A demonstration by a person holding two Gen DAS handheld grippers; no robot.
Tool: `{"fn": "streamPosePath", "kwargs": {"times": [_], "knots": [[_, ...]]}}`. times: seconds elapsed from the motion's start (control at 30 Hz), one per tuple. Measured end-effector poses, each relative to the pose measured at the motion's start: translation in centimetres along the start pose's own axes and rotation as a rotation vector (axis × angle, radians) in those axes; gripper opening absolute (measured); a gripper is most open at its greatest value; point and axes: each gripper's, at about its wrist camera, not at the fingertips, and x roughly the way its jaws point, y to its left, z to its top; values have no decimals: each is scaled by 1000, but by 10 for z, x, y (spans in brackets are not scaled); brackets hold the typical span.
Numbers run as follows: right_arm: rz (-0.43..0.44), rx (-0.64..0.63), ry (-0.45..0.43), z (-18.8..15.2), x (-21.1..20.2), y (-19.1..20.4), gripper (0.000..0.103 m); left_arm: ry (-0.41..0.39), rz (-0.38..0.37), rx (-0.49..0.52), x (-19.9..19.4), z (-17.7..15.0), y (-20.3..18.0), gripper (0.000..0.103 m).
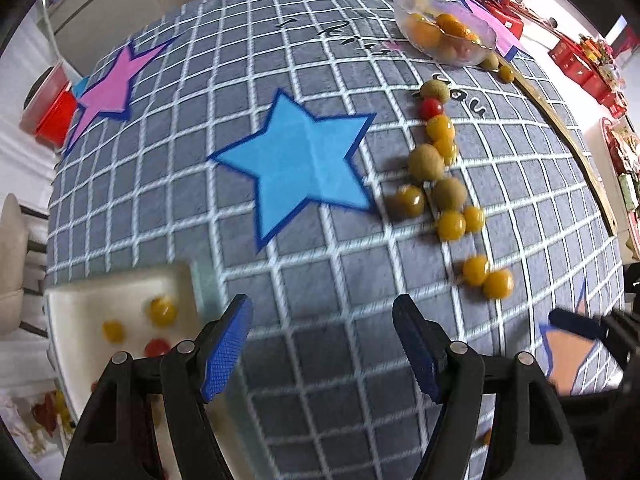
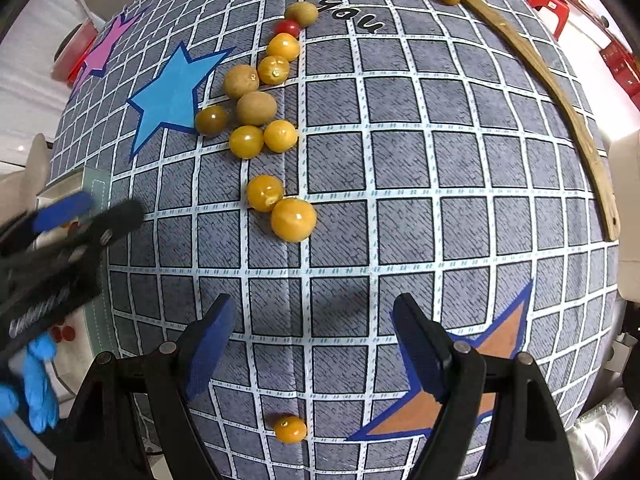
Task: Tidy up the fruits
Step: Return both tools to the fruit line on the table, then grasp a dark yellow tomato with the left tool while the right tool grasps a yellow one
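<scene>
The loose fruits lie in a ragged line down the middle of the grey checked cloth (image 2: 400,160): two yellow cherry tomatoes (image 2: 293,219) touching each other nearest to me, then a cluster of yellow ones, an olive-green one (image 2: 211,120) and brownish longans (image 2: 256,108) beside the blue star (image 2: 172,92), and farther off a red cherry tomato (image 2: 287,28) against another longan. One yellow tomato (image 2: 290,428) sits alone at the near edge, between my right tongs' fingers in that view.

Some sorting is done, I judge. The white tray (image 1: 120,280) at the near left holds a few yellow and red tomatoes, though it is blurred and I cannot count them surely. The clear glass bowl (image 1: 480,28) at the far right holds orange and yellow fruit, with two greenish ones just outside it by the wooden strip (image 2: 560,100). Well over a dozen pieces are left on the cloth, so most of the job remains.

My left gripper (image 1: 322,344) hangs wide and empty just right of the tray. My right gripper (image 2: 310,344) is also spread wide, holding nothing, over bare cloth short of the nearest pair.
</scene>
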Motion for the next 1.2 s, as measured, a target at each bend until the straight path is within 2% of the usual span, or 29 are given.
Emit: {"fn": "streamPosePath", "kwargs": {"times": [0.23, 0.43, 0.6, 0.8, 0.87, 0.97, 1.03, 1.1, 1.17, 1.2], "knots": [[2, -46, -16, 8, 5, 6, 83, -2, -36, -3, 20, 26, -10, 74], [5, -52, -23, 23, 14, 8, 82, -10, -15, 20, 34, 40, -22, 74], [5, -65, -35, 29, 17, 9, 71, -16, -6, 35, 42, 48, -33, 73], [11, -87, -50, 42, 23, 18, 65, -21, 1, 31, 49, 53, -40, 73], [10, -93, -54, 45, 24, 20, 61, -26, -6, 36, 48, 52, -39, 66], [12, -96, -56, 47, 26, 22, 47, -30, -8, 45, 46, 55, -43, 55], [14, -103, -50, 48, 26, 23, 32, -32, -9, 43, 45, 58, -48, 50], [27, -109, -42, 50, 28, 22, 27, -33, -15, 40, 42, 60, -51, 39], [32, -107, -43, 52, 29, 22, 27, -30, -27, 39, 36, 59, -51, 23], [40, -101, -42, 53, 29, 22, 27, -26, -42, 33, 33, 58, -49, 23]]}}
